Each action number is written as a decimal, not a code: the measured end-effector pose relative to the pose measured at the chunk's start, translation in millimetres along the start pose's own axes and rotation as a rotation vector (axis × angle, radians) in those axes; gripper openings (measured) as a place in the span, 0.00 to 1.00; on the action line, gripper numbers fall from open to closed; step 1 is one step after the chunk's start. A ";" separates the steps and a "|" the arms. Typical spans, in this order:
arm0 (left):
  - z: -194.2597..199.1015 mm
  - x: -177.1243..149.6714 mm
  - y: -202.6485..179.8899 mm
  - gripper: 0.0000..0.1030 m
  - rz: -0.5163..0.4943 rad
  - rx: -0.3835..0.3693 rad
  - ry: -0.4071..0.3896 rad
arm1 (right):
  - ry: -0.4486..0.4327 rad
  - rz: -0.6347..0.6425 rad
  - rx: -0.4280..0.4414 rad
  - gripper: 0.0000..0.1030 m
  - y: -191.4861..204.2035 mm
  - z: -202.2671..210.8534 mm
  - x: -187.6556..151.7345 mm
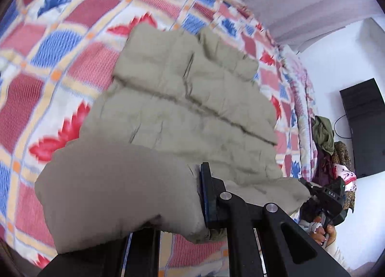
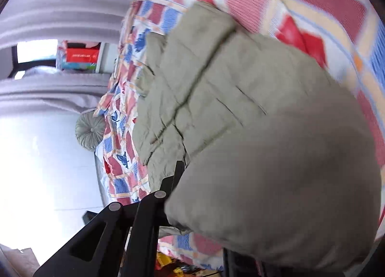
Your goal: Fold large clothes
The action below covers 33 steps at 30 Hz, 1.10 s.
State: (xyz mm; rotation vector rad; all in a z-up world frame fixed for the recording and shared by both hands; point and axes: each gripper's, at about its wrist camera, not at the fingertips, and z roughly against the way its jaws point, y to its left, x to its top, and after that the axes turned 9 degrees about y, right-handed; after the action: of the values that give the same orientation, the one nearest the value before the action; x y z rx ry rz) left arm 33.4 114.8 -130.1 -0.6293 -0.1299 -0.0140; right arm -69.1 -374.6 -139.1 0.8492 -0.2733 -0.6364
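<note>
The left gripper [image 1: 204, 195] and the right gripper [image 2: 179, 180] are each pinching the near edge of a padded beige jacket [image 1: 192, 99], fingers [image 1: 207, 192] closed tight on the cloth. The far part of the jacket is lying on the bed [image 1: 72, 36], toward its right edge, over the patterned quilt. Gripping the two ends is probably keeping the raised edge straight so it can be carried over as a fold.

Jacket [image 1: 192, 99] lies on the bedspread [image 1: 60, 65], near edge raised
</note>
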 end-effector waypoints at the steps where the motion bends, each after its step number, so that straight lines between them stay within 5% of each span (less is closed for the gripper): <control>1: 2.7 8.8 -6.0 0.13 -0.018 0.001 -0.018 | -0.007 0.029 -0.011 0.10 9.1 0.2 6.7; 9: 10.3 98.4 -54.7 0.13 -0.150 0.076 -0.173 | -0.048 0.261 -0.113 0.10 79.8 -0.3 81.5; 17: -10.8 188.6 -82.2 0.13 -0.171 0.200 -0.280 | -0.125 0.327 -0.184 0.10 131.2 -34.8 170.2; 21: -31.5 221.0 -79.0 0.13 -0.105 0.243 -0.341 | -0.157 0.364 -0.220 0.10 145.5 -57.0 200.5; 25: -73.2 242.2 -63.1 0.13 -0.027 0.296 -0.325 | -0.163 0.380 -0.291 0.10 145.5 -90.5 222.9; 33: -135.6 253.8 -44.0 0.13 -0.033 0.407 -0.267 | -0.130 0.326 -0.367 0.10 104.2 -145.0 243.1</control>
State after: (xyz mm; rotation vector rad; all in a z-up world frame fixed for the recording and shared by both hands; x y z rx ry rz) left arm 298.6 6.3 -181.0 -0.2199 -0.3910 0.0640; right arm 231.8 -385.9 -157.4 0.3992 -0.3897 -0.4182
